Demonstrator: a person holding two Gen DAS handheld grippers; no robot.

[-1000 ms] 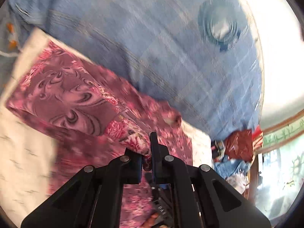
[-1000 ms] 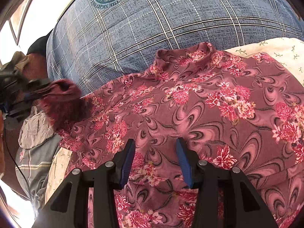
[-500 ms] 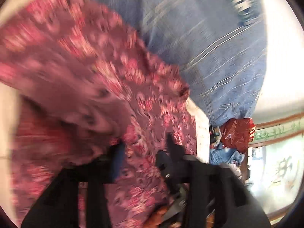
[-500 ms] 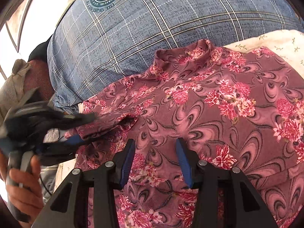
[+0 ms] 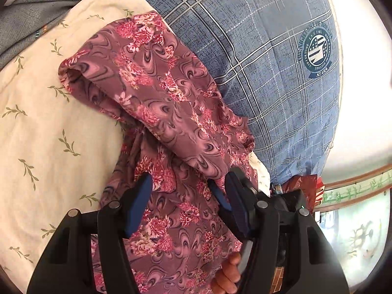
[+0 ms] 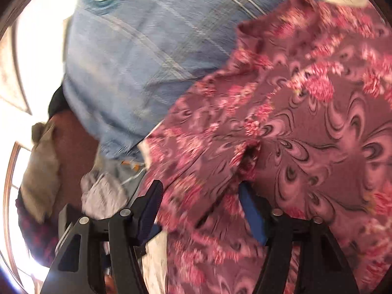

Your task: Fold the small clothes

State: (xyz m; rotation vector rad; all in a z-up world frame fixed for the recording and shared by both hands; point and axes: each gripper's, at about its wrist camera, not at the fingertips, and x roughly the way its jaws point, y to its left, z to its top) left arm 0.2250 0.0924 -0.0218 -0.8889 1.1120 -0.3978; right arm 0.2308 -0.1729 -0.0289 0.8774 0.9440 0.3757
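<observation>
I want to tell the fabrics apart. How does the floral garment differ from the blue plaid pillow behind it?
The floral garment is maroon with pink flowers and swirls; the blue plaid pillow has pale grid lines and a round crest. The garment lies thin and folded over itself, with a sleeve opening showing; the pillow is plump and rounded. Both rest on the cream leaf-print sheet.

Cream sheet (image 5: 36, 127) w/ small green sprigs is covering the bed, a big blue plaid pillow (image 5: 257, 56) w/ a round crest badge is lying at its head. Grey fabric (image 5: 29, 7) is bunching at top left. Strong daylight is blowing out the wall beyond the pillow. Wood-framed window (image 6: 11, 171) is glowing at left edge in right view; green-patterned border strip (image 5: 355, 188) is running along wall.
</observation>
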